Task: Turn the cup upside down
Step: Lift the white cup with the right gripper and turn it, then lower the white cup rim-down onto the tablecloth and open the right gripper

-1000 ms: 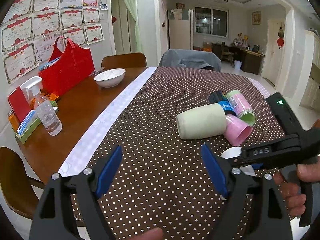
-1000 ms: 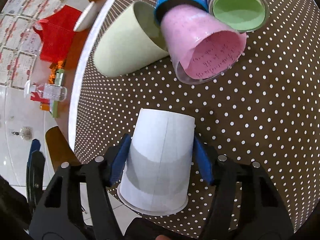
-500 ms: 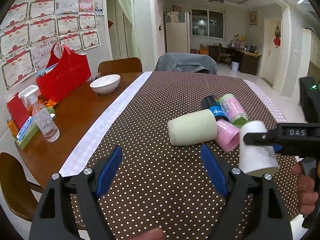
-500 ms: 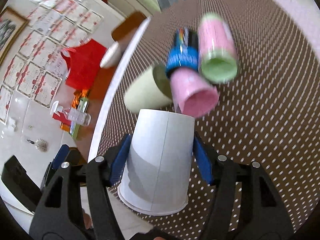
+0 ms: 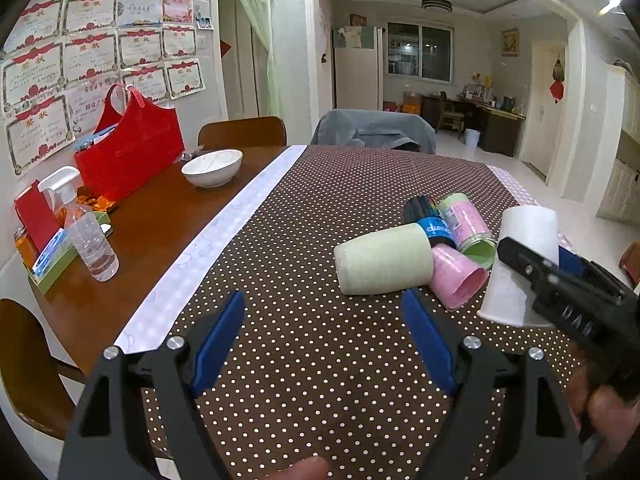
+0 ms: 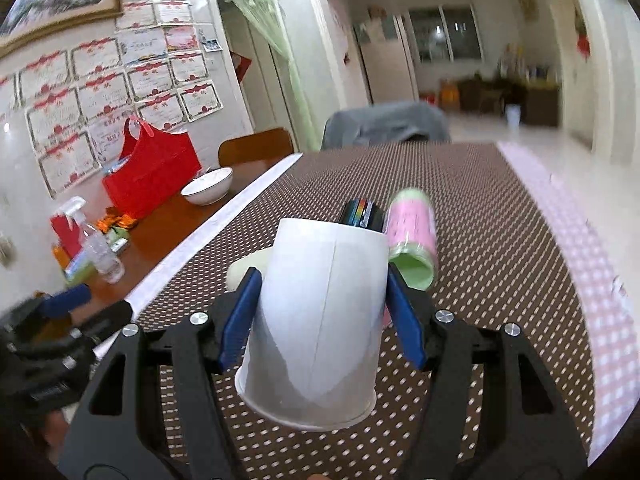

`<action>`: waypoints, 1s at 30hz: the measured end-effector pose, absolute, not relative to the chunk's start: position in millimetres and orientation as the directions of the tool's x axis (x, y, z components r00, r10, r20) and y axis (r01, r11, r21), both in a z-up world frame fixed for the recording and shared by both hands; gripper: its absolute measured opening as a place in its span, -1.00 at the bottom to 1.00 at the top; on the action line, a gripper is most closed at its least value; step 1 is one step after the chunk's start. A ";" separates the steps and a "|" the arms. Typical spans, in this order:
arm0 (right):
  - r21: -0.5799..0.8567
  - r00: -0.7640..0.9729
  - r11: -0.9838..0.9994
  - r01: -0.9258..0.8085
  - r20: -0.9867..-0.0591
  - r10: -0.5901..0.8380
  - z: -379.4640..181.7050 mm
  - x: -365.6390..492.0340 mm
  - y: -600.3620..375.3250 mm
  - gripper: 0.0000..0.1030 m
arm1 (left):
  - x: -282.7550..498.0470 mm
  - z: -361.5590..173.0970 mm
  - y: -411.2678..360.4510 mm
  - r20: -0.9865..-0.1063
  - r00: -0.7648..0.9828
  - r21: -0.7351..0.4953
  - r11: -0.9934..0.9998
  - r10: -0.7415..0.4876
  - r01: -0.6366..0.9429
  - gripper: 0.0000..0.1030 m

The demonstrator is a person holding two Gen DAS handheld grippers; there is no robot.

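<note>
My right gripper (image 6: 322, 312) is shut on a white paper cup (image 6: 320, 320), its blue pads on the cup's two sides. The cup is held rim down and base up, a little tilted, at the right of the polka-dot tablecloth (image 5: 320, 208). In the left wrist view the cup (image 5: 520, 264) stands rim down at the right with my right gripper (image 5: 560, 280) on it; I cannot tell whether its rim touches the cloth. My left gripper (image 5: 324, 340) is open and empty above the cloth's near part.
Several cups lie on their sides in a cluster: a pale green one (image 5: 384, 264), a pink one (image 5: 458, 280), a black and blue one (image 5: 428, 220), a pink-green one (image 5: 468, 224). On the bare wood at left: a bowl (image 5: 212, 166), a red bag (image 5: 128, 148), a spray bottle (image 5: 86, 232).
My right gripper has lifted the cup and swung it from pointing down at the table to level, so the cup now stands rim down. My left gripper stayed open and rose slightly.
</note>
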State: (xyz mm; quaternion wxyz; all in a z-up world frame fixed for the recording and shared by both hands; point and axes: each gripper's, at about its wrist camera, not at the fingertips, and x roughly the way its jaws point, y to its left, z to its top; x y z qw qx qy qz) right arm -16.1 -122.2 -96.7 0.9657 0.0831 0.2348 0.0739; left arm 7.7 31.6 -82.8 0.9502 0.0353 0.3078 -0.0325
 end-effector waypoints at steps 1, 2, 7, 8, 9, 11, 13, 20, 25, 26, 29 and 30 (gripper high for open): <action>0.182 0.880 0.978 -0.106 -0.440 0.177 -98.4 -15.5 -119.2 0.20 | 8.5 -83.4 32.6 -0.589 0.807 0.044 0.996 -0.039 0.081 0.55; 0.161 0.883 0.981 -0.108 -0.438 0.169 -101.0 -14.3 -115.7 0.20 | 9.2 -84.0 33.5 -0.590 0.807 0.043 0.996 -0.038 0.079 0.55; 0.086 0.885 0.991 -0.103 -0.447 0.131 -113.3 -7.2 -103.2 0.20 | 13.7 -88.5 38.0 -0.599 0.800 0.035 0.997 -0.033 0.068 0.55; 0.078 0.880 0.992 -0.101 -0.457 0.126 -117.3 -4.1 -101.4 0.20 | 14.5 -89.1 38.6 -0.601 0.799 0.034 0.997 -0.032 0.066 0.55; 0.072 0.876 0.992 -0.099 -0.466 0.121 -121.1 -0.7 -100.1 0.20 | 15.3 -90.1 39.4 -0.603 0.797 0.033 0.997 -0.032 0.064 0.55; 0.057 0.872 0.994 -0.096 -0.477 0.112 -126.2 2.3 -97.3 0.20 | 17.8 -92.7 41.0 -0.608 0.793 0.029 0.998 -0.030 0.060 0.55; 0.049 0.866 0.994 -0.099 -0.487 0.110 -130.1 5.3 -94.5 0.20 | 19.7 -95.2 42.3 -0.614 0.789 0.024 0.998 -0.031 0.058 0.55; 0.038 0.845 0.994 -0.102 -0.524 0.107 -141.0 12.0 -89.5 0.20 | 23.4 -99.8 42.6 -0.623 0.781 0.016 0.998 -0.034 0.057 0.55; 0.040 0.825 0.994 -0.101 -0.556 0.106 -150.0 15.2 -87.4 0.21 | 24.0 -102.1 41.0 -0.628 0.778 0.016 0.998 -0.035 0.058 0.55; 0.042 0.821 0.994 -0.101 -0.561 0.107 -151.9 14.4 -88.2 0.21 | 24.3 -102.7 40.9 -0.628 0.778 0.016 0.998 -0.034 0.057 0.55; 0.052 0.814 0.993 -0.102 -0.570 0.114 -152.1 10.5 -88.7 0.22 | 24.6 -103.4 40.3 -0.629 0.777 0.017 0.998 -0.033 0.056 0.55; 0.057 0.812 0.993 -0.105 -0.572 0.119 -151.8 8.6 -89.2 0.27 | 24.2 -103.2 39.9 -0.629 0.777 0.017 0.998 -0.032 0.055 0.55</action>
